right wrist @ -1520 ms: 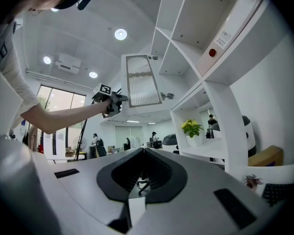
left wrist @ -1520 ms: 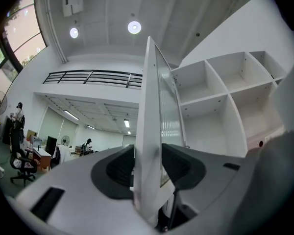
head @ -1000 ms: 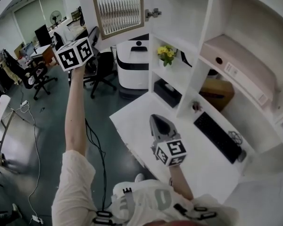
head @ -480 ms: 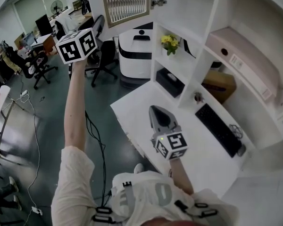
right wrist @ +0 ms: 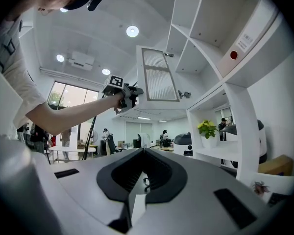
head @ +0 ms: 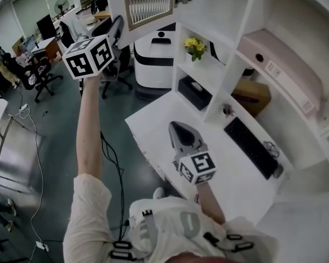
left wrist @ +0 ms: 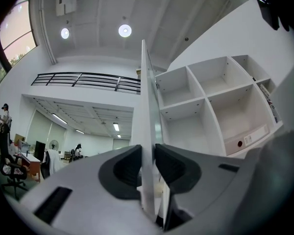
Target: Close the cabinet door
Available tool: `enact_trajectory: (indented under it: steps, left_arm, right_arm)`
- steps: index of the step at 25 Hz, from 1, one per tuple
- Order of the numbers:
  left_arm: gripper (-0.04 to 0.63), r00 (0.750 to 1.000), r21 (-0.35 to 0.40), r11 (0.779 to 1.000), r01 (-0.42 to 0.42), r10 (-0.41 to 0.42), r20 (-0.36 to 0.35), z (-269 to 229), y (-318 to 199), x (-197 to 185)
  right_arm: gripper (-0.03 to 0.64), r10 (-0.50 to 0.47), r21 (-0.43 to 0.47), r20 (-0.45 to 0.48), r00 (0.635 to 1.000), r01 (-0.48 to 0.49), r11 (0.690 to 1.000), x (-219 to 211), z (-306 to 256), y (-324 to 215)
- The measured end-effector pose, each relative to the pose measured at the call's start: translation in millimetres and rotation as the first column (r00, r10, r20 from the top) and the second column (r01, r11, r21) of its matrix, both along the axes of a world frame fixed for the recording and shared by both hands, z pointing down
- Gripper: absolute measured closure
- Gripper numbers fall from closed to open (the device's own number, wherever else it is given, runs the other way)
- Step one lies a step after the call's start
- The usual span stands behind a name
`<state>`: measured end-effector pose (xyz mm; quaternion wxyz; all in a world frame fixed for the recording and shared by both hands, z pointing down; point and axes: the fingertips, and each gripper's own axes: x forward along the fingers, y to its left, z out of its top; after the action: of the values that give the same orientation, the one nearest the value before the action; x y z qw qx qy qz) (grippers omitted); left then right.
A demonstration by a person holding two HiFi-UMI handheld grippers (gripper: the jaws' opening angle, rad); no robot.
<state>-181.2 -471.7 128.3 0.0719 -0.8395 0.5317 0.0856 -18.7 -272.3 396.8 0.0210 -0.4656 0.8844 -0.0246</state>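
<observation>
The cabinet door (head: 148, 4), a wood-framed panel of ribbed glass, stands swung out from the white shelf unit (head: 230, 64) at the top of the head view. My left gripper (left wrist: 148, 180) is raised high at the door's free edge, its marker cube (head: 89, 57) facing the head camera. In the left gripper view the door's edge (left wrist: 147, 106) runs straight between the jaws, which are closing with both pads against it. My right gripper (head: 181, 129) hovers over the white desk (head: 153, 136), shut and empty. From the right gripper view (right wrist: 142, 151) the door (right wrist: 159, 75) and the left gripper (right wrist: 125, 92) show up ahead.
A black keyboard (head: 252, 147) lies on the desk under the shelves. Yellow flowers (head: 194, 47) and a cardboard box (head: 251, 95) sit in the lower compartments. A white-and-black machine (head: 153, 64) and office chairs (head: 118, 64) stand on the floor behind the door.
My left gripper has shifted slightly sideways along with the door's edge. The right gripper has stayed almost where it was over the desk.
</observation>
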Motion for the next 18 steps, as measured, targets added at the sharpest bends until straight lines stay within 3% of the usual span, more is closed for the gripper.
enact_trajectory:
  steps: [12,18]
  left_arm:
    - [0.518,0.992,0.012,0.994,-0.108,0.108,-0.065,2.0,19.9,24.1]
    - [0.52,0.987,0.018,0.989,-0.146,0.147,-0.06,2.3,30.4,40.7]
  right_arm:
    - [0.611,0.017,-0.005,-0.014,1.0,-0.017,1.0,1.8,2.3,6.4]
    - [0.612,0.023,-0.001,-0.015,1.0,-0.023,1.0,1.5,-0.9,8.1]
